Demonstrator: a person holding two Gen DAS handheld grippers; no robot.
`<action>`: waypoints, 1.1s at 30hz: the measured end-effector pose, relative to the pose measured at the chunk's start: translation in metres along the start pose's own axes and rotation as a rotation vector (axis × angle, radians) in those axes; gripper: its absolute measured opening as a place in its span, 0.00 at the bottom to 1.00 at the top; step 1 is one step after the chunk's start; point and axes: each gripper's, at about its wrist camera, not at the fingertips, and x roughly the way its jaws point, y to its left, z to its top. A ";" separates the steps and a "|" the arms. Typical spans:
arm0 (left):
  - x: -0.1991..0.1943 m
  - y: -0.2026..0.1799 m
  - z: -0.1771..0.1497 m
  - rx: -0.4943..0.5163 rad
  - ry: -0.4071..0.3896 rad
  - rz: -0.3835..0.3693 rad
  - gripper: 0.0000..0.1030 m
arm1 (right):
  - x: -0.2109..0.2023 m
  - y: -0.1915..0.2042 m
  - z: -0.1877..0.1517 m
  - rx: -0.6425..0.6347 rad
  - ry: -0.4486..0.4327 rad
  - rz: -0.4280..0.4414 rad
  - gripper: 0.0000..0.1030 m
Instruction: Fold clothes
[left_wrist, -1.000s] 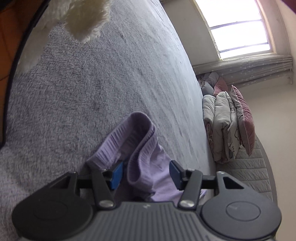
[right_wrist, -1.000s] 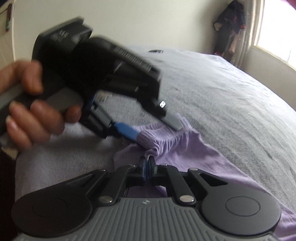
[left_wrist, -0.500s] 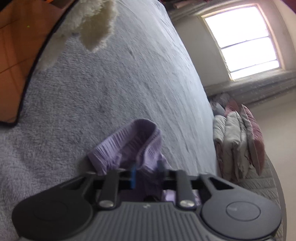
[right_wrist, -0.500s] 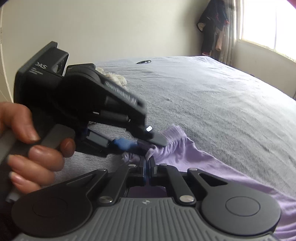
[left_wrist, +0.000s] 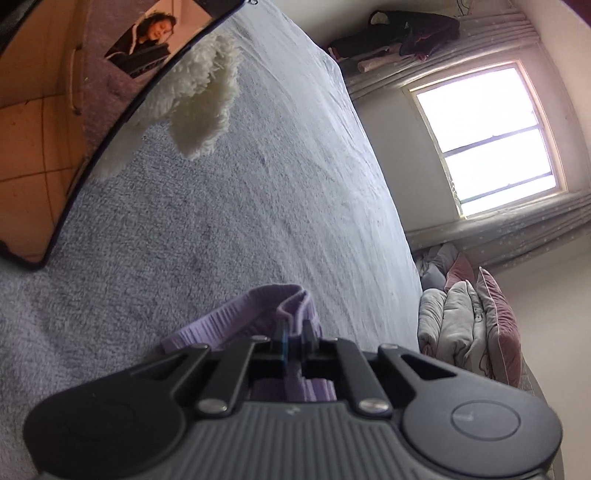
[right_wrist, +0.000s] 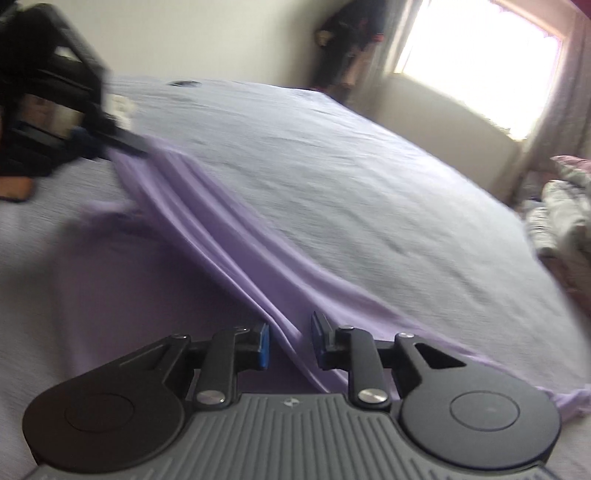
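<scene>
Our left gripper (left_wrist: 294, 334) has closed on the ribbed hem of the purple garment (right_wrist: 236, 243), near the bed's (left_wrist: 258, 192) left edge. Our right gripper (right_wrist: 289, 341) has released that hem and is opening, the cloth loose between its jaws. We judge it seeks a new hold further along.

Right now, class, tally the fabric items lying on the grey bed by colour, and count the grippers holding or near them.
Purple garment: 1
White fluffy item: 1
Grippers: 2, the left gripper shut on the purple garment's ribbed edge, the right gripper with jaws opening around a fold of it
Total: 4
</scene>
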 end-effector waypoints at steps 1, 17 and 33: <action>0.000 -0.001 0.000 -0.002 -0.004 0.000 0.05 | 0.001 -0.009 -0.002 0.002 0.001 -0.035 0.23; -0.013 0.004 0.014 0.049 -0.024 0.026 0.05 | 0.008 -0.150 -0.037 0.281 0.063 -0.416 0.00; -0.011 0.008 0.012 0.067 0.021 0.038 0.06 | 0.009 -0.097 -0.055 -0.111 0.137 -0.133 0.33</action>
